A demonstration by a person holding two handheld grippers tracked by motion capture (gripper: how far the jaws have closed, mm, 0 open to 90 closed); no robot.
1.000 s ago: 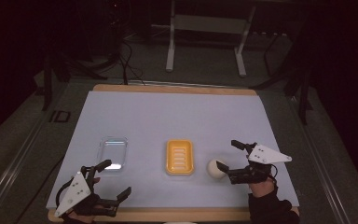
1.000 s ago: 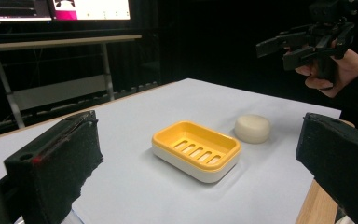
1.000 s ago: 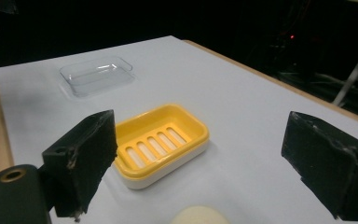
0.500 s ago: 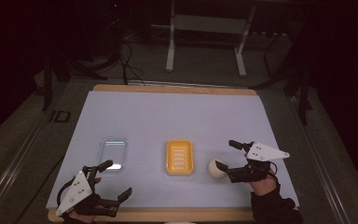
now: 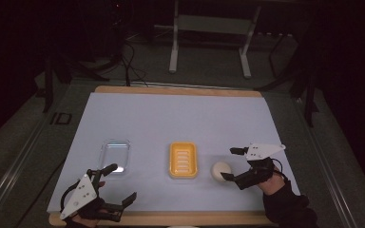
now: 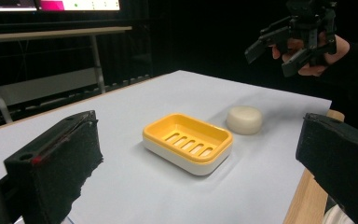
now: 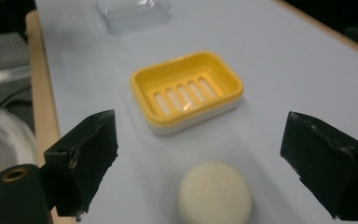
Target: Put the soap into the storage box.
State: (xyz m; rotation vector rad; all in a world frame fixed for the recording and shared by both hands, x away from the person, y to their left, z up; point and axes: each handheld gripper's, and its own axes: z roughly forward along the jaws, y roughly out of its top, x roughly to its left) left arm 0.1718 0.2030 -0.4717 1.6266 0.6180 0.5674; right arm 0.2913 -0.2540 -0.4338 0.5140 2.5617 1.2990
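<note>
A round cream soap bar (image 5: 221, 169) lies on the pale blue mat, just right of a yellow slotted soap dish (image 5: 183, 160). My right gripper (image 5: 232, 164) hovers beside the soap with its jaws apart on either side. They have just been opening and press on nothing. In the right gripper view the soap (image 7: 214, 193) sits low between the black jaws of the right gripper (image 7: 200, 135), with the dish (image 7: 186, 88) beyond. My left gripper (image 5: 119, 184) rests open near the front left edge. In the left gripper view its own wide jaws (image 6: 198, 126) frame the dish (image 6: 187, 140) and the soap (image 6: 244, 120).
A clear plastic lid (image 5: 115, 154) lies left of the dish. The mat (image 5: 180, 118) covers a wooden board whose edge (image 5: 171, 219) runs along the front. Metal stand legs (image 5: 173, 42) rise behind the table. The right gripper (image 6: 289, 42) hangs at the top right of the left gripper view.
The right gripper's jaws narrowed a little about the soap and have spread again; the soap has not moved. The left gripper has stayed where it was.
</note>
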